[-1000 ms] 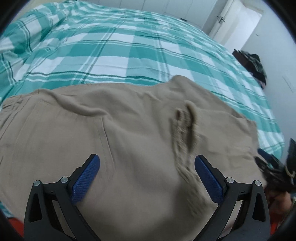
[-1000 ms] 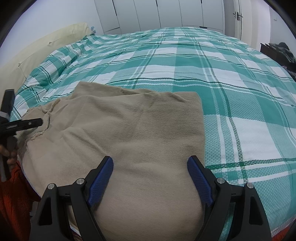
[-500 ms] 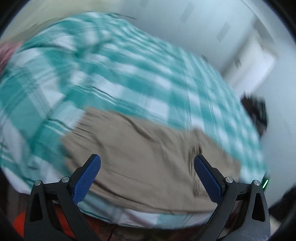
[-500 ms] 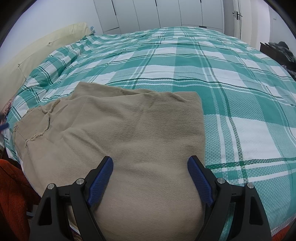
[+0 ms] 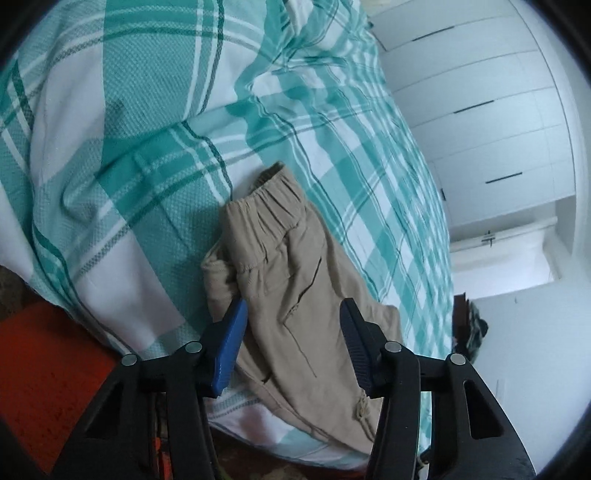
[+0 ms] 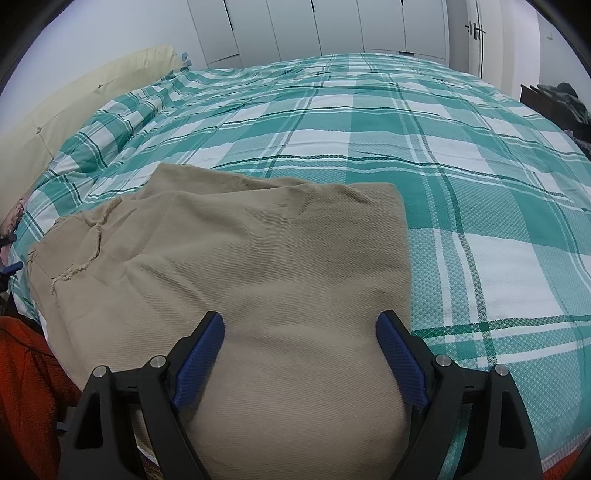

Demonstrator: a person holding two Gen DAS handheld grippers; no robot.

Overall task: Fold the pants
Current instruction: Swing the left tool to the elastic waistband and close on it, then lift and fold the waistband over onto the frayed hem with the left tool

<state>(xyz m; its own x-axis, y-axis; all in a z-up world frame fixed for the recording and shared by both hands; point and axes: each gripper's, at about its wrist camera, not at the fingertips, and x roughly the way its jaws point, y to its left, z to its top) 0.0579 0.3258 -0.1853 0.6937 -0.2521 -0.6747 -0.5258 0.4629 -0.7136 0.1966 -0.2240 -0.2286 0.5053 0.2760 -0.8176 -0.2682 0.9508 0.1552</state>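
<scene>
Beige pants (image 6: 258, 266) lie folded over on a green and white plaid bed (image 6: 406, 140), near its front edge. In the left wrist view the pants (image 5: 295, 280) show their elastic waistband (image 5: 273, 199) and a pocket slit. My left gripper (image 5: 291, 314) is open and empty, rolled sideways, hovering off the bed edge with its fingers framing the pants near the waistband end. My right gripper (image 6: 299, 325) is open and empty, just above the folded leg end of the pants.
A cream headboard (image 6: 74, 103) runs along the left of the bed. White wardrobe doors (image 6: 332, 26) and a door (image 6: 476, 33) stand behind. Dark clothes on furniture (image 6: 557, 99) sit at right. Orange fabric (image 6: 26, 387) lies below the bed edge.
My left gripper has swung away from above the pants to the waistband side, rolled sideways, and narrowed its opening somewhat. My right gripper has stayed still. The pants lie as before.
</scene>
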